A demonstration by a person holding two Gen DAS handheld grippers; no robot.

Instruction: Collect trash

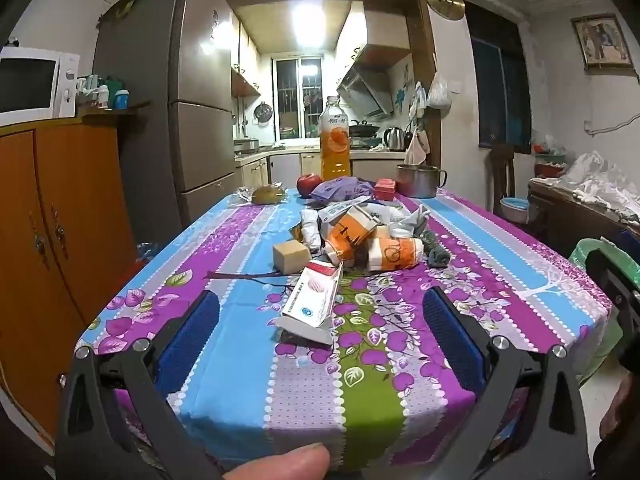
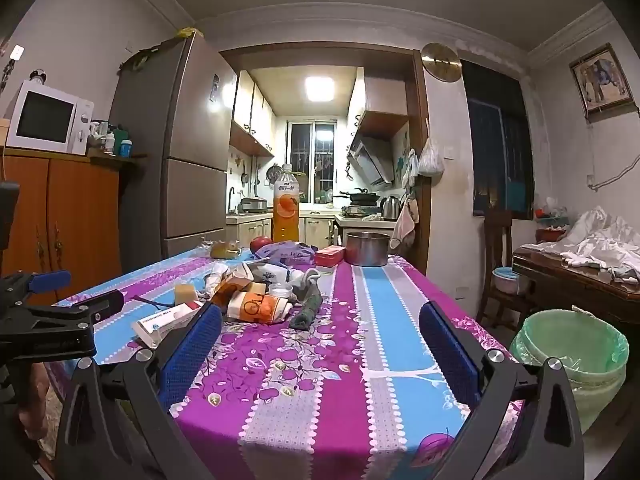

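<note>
A pile of trash lies mid-table: crushed orange-and-white paper cups (image 1: 394, 254) (image 2: 258, 307), a flattened white and red toothpaste box (image 1: 314, 296) (image 2: 168, 318), crumpled white wrappers (image 1: 408, 220) and a grey rag (image 1: 436, 250) (image 2: 308, 312). My left gripper (image 1: 320, 312) is open and empty, near the table's front edge with the toothpaste box between its fingers' line. My right gripper (image 2: 320, 320) is open and empty, over the table's front right part. The left gripper also shows at the left of the right wrist view (image 2: 76, 292). A green-lined trash bin (image 2: 572, 360) stands on the floor right of the table.
At the table's far end stand an orange juice bottle (image 1: 335, 136), a red apple (image 1: 308, 183), a purple bag (image 1: 344, 189), a red box (image 1: 385, 189), a metal pot (image 1: 418, 180) and a bread roll (image 1: 267, 194). A tan block (image 1: 291, 257) lies by the pile. A cabinet (image 1: 52, 208) stands left.
</note>
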